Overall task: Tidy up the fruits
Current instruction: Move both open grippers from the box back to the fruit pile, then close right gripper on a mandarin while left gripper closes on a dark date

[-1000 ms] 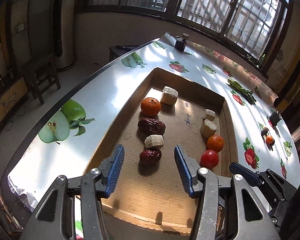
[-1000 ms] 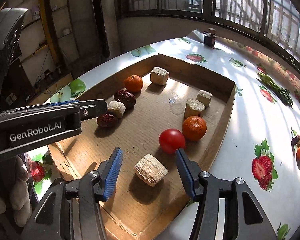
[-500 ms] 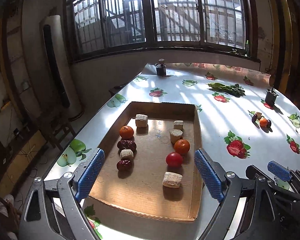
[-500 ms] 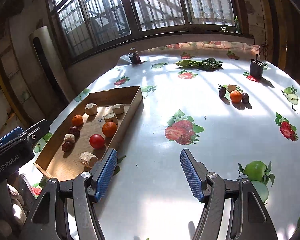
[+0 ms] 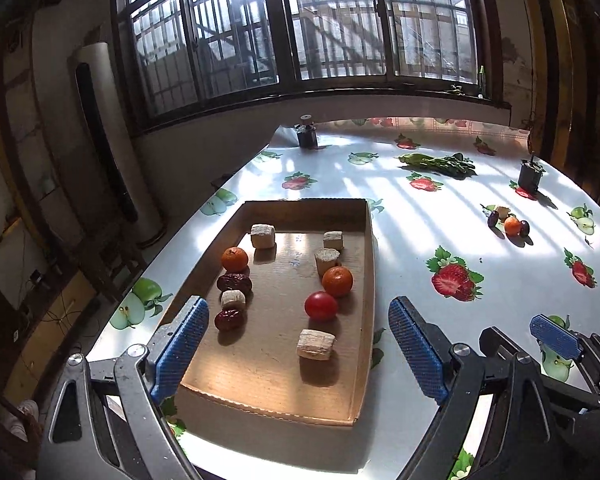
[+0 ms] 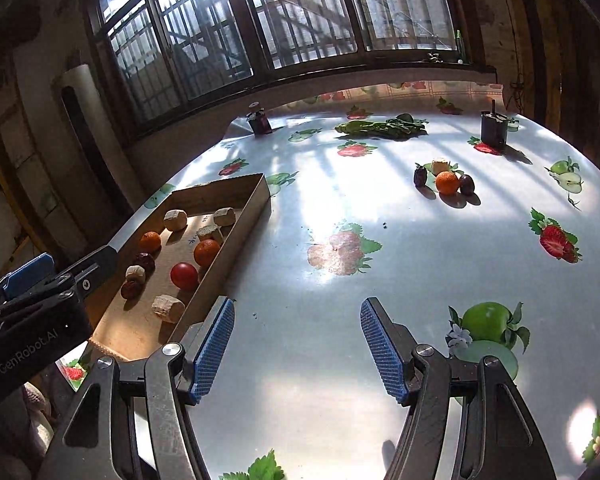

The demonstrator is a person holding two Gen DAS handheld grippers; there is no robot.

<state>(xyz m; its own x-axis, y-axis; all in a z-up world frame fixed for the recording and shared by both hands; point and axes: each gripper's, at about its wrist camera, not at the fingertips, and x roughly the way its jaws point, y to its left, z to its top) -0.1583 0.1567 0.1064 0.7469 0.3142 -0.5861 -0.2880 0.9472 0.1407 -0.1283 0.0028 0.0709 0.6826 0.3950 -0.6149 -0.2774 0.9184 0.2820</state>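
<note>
A shallow cardboard tray (image 5: 367, 264) lies on the fruit-print table. It holds two oranges (image 5: 337, 281), a tomato (image 5: 321, 306), red dates (image 5: 233, 282) and several beige chunks (image 5: 316, 345) in two columns. The tray also shows in the right wrist view (image 6: 236, 232). A loose group of an orange (image 6: 447, 182), two dark dates (image 6: 467, 184) and a beige chunk sits far right on the table. My left gripper (image 5: 298, 354) is open and empty, above the tray's near end. My right gripper (image 6: 296, 354) is open and empty over bare table, right of the tray.
Green leafy vegetables (image 6: 380, 126) lie near the far edge. A dark jar (image 6: 493, 128) stands at the far right and a small dark bottle (image 6: 259, 120) at the far left corner. The table's left edge drops to the floor beside the tray.
Both grippers have pulled back and risen from the tray. The right gripper has swung right over bare table, leaving a beige chunk in the tray. Both jaws have opened wider.
</note>
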